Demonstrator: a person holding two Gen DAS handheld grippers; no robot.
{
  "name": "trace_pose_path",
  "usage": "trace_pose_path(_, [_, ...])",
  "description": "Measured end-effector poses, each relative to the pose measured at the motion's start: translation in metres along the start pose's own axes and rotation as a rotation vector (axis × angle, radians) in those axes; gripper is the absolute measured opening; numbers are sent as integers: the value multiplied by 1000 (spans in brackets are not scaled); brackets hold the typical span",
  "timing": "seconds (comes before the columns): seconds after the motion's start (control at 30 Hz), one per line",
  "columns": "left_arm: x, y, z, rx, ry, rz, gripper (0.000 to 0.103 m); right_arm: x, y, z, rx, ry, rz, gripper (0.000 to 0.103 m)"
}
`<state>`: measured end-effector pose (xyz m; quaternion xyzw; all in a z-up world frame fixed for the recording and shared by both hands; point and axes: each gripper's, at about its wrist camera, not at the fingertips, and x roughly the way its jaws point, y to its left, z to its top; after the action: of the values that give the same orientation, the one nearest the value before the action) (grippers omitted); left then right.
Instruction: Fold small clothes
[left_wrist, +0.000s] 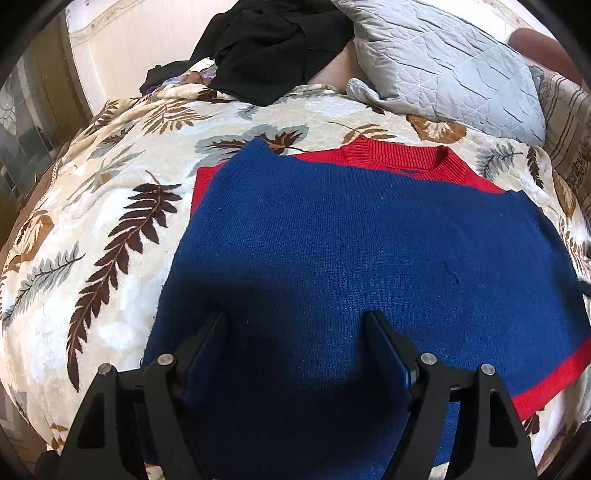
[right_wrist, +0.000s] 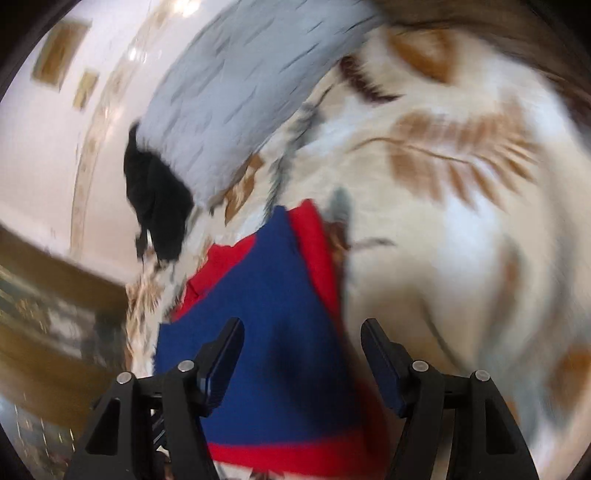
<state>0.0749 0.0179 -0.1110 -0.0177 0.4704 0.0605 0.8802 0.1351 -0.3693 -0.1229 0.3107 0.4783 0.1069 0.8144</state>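
A blue knit sweater (left_wrist: 351, 251) with a red collar (left_wrist: 402, 160) and a red hem band (left_wrist: 554, 380) lies partly folded on a leaf-patterned bedspread (left_wrist: 110, 221). My left gripper (left_wrist: 295, 325) is open and empty, hovering over the sweater's near part. In the blurred right wrist view the same sweater (right_wrist: 266, 332) shows below my right gripper (right_wrist: 303, 332), which is open and empty above the sweater's right edge, near its red hem (right_wrist: 295, 454).
A grey quilted pillow (left_wrist: 443, 59) lies at the far right of the bed and a heap of black clothes (left_wrist: 266, 48) at the far middle. A white headboard (left_wrist: 122, 40) stands behind. The pillow (right_wrist: 240, 92) and black clothes (right_wrist: 159, 206) also show in the right wrist view.
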Motion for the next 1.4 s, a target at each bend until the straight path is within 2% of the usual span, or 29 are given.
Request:
trace_pose_path(0.1, [-2, 2, 0, 3, 0, -2, 79, 36, 0, 20, -17, 102, -16, 71])
trace_pose_path(0.13, [-1, 2, 1, 4, 1, -3, 79, 42, 3, 24, -40, 108, -15, 69])
trace_pose_path(0.17, [0, 2, 1, 4, 1, -4, 79, 44, 10, 26, -90, 100, -33, 62])
trace_pose_path(0.2, [0, 3, 1, 5, 0, -5, 79, 46, 14, 27, -119, 114, -73, 14])
trace_pose_path(0.3, [0, 2, 0, 8, -6, -10, 80, 47, 8, 26, -87, 84, -107, 14])
trace_pose_path(0.4, [0, 1, -1, 12, -13, -6, 80, 50, 3, 22, -59, 66, -83, 17])
trace_pose_path(0.47, [0, 2, -2, 9, -13, -10, 80, 45, 2, 24, -38, 56, -80, 27])
trace_pose_path(0.5, [0, 2, -1, 8, -13, -11, 80, 40, -2, 24, -20, 41, -96, 40])
trace_pose_path(0.53, [0, 2, -1, 8, -13, -10, 80, 33, -4, 23, -6, 21, -99, 57])
trace_pose_path(0.6, [0, 2, -2, 7, -13, -10, 80, 10, -2, 14, 18, -45, -92, 68])
trace_pose_path(0.7, [0, 2, -2, 5, -13, -8, 80, -25, 7, -12, 29, -96, -25, 68])
trace_pose_path(0.8, [-1, 1, 0, 1, -1, -5, 80, -52, 20, -59, 42, -101, 98, 70])
trace_pose_path(0.87, [-3, 1, 3, -9, 13, -4, 80, -53, 26, -100, 52, -70, 149, 72])
trace_pose_path(0.97, [-5, 0, 4, -7, 26, 2, 80, -31, 17, -135, 101, 13, 141, 73])
trace_pose_path(1.0, [-6, 0, 4, -7, 28, 2, 80, -22, 10, -139, 128, 27, 120, 73])
trace_pose_path(1.07, [-10, 0, 4, -8, 34, -4, 80, -18, 1, -138, 182, 4, 150, 73])
trace_pose_path(1.33, [-25, -1, 9, -20, 13, -25, 80, -24, -2, -119, 228, -83, 134, 73])
trace_pose_path(1.4, [-30, -6, 12, -9, -5, -35, 80, -25, 3, -116, 199, -102, 133, 68])
